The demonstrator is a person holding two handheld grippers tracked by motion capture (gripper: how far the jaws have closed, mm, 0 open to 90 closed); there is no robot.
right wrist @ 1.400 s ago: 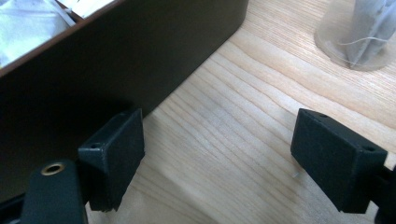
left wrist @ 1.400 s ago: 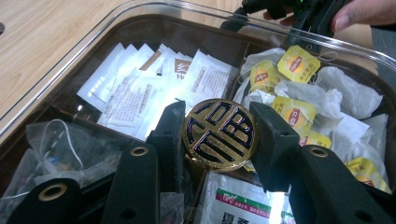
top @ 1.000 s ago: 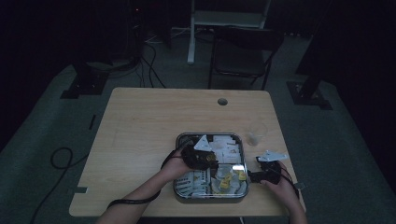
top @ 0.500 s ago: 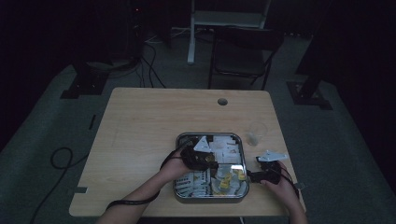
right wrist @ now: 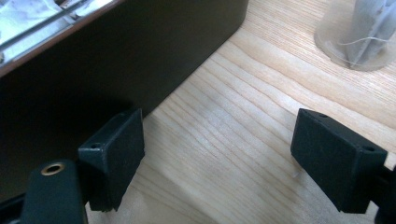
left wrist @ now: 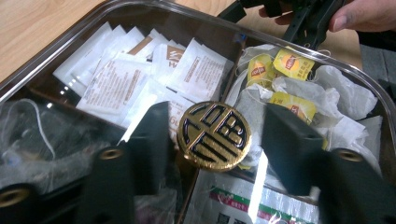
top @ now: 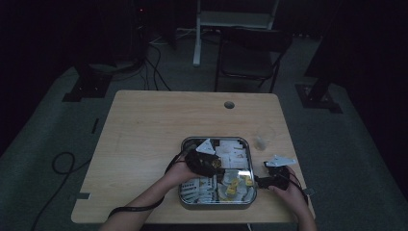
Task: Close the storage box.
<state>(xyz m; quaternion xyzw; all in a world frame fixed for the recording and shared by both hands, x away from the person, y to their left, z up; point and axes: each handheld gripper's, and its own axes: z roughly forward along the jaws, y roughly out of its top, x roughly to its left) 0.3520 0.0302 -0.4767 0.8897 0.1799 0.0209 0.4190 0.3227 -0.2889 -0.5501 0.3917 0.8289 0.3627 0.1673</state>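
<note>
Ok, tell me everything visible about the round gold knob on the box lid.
The round gold knob looks like shiny metal, its flat face bearing a dark blue geometric emblem. It sits at the middle of the clear lid over the sachets and tea bags. The left claw has just been opening: its fingers flank the knob with visible gaps.

Your tongs (left wrist: 215, 154) are black. Round knob (left wrist: 215, 135) at frame centre: gold with black geometric pattern. Sachets (left wrist: 140, 74) upper left: white, brown print. Tea bag tags (left wrist: 293, 63) upper right: yellow with red logo. Counter (right wrist: 261, 116): light wood grain.
</note>
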